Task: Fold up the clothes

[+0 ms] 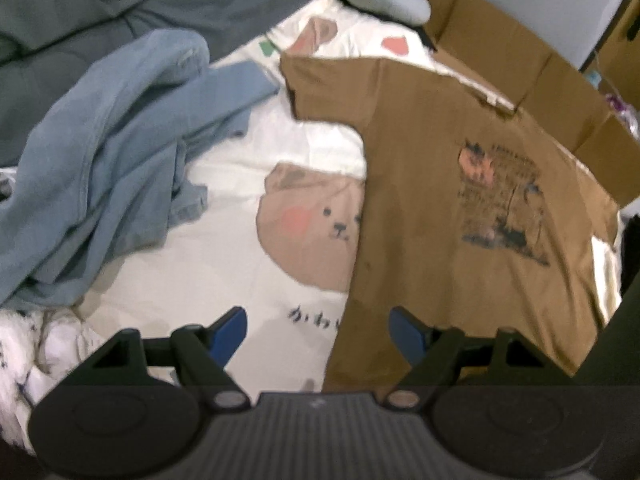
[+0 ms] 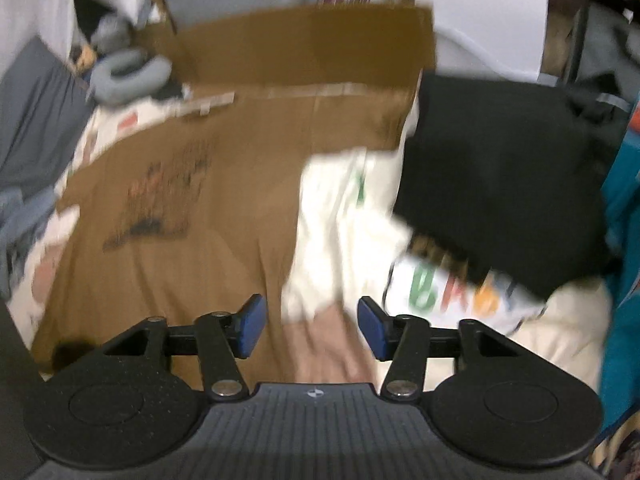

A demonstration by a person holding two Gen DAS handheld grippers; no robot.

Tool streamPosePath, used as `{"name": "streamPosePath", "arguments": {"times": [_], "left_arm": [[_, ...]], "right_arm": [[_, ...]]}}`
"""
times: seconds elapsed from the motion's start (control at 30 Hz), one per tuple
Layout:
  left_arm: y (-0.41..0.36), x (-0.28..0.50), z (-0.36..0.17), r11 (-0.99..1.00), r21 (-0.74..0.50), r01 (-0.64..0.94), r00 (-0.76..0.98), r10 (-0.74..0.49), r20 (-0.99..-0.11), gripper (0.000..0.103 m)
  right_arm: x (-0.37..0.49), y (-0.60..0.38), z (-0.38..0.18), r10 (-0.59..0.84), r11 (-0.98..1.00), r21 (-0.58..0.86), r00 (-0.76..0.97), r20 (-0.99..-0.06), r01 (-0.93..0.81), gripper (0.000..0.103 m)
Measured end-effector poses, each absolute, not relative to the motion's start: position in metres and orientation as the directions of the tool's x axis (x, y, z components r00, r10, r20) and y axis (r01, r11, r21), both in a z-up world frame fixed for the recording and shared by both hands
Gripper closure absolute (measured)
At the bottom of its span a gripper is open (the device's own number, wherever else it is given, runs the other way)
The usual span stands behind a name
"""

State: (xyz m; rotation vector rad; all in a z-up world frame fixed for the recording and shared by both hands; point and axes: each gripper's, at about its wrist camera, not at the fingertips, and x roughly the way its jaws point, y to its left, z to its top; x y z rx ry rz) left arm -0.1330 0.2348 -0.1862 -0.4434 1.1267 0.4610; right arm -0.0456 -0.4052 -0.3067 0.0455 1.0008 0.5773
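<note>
We judge the folding of the brown tee (image 1: pixel 460 208) barely begun: it lies spread flat on the bed (image 1: pixel 224 248), print up, one sleeve out toward the far side, no fold made in it yet. Our left gripper (image 1: pixel 318 334) hangs over the tee's near hem edge with jaws wide apart and nothing between them; our right gripper (image 2: pixel 310 328) is over the tee's other side edge, jaws parted about halfway, also empty. To the right a black piece (image 2: pixel 504 184) sits on a white printed piece (image 2: pixel 452 300), which look already folded, though blur keeps us from being sure. A crumpled blue garment (image 1: pixel 104 152) waits at the left. The tee looks like thin, soft cotton with faint creases; the bed's cover is pale with cartoon bears; stiff cardboard (image 2: pixel 304 52) stands behind.
</note>
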Motion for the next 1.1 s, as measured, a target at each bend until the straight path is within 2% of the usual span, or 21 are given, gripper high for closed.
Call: {"name": "streamPosePath", "arguments": {"times": [0.3,0.73,1.1], "left_arm": [[0.232,-0.134,-0.213,0.822,-0.073,-0.564,0.286,0.112,-0.952,0.024],[0.235,-0.137,-0.243,0.805,-0.031,-0.592,0.198,0.107,-0.974,0.024],[0.233,-0.139,-0.251,0.805,-0.016,-0.593,0.175,0.11,-0.978,0.024]], "right_arm": [[-0.062,-0.404,-0.366,0.473,0.839,0.319,0.304,-0.827,-0.441,0.071],[-0.054,-0.391,-0.403,0.47,0.835,0.326,0.266,-0.842,-0.443,0.071],[-0.067,-0.379,-0.397,0.514,0.802,0.358,0.244,-0.823,-0.479,0.071]]}}
